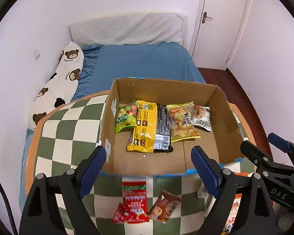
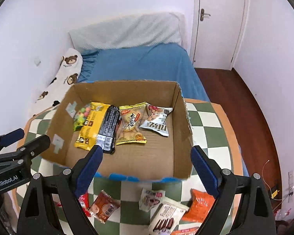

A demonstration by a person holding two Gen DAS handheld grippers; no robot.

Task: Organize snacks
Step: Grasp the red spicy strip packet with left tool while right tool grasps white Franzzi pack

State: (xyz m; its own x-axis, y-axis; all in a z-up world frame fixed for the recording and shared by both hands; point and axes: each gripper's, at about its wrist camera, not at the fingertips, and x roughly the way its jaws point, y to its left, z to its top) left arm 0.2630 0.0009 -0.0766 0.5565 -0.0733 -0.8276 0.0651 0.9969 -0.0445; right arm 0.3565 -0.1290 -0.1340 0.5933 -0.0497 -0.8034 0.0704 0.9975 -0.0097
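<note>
Meanwhile, hovering wide apart and empty, left gripper (image 1: 149,168) and right gripper (image 2: 147,168) above loose packets (image 2: 162,211) on the checked table (image 1: 68,137), near the box (image 1: 221,121) already lined with snacks (image 1: 147,127).

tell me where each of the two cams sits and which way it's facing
Left wrist: rides the left tongs, looks forward and down into the cardboard box from its left; the right tongs show at the right edge.
Right wrist: rides the right tongs, faces the same box from its right; the left tongs show at the left edge.
Shared: the box, the yellow snack bag, the checkered mat, the blue bed.
</note>
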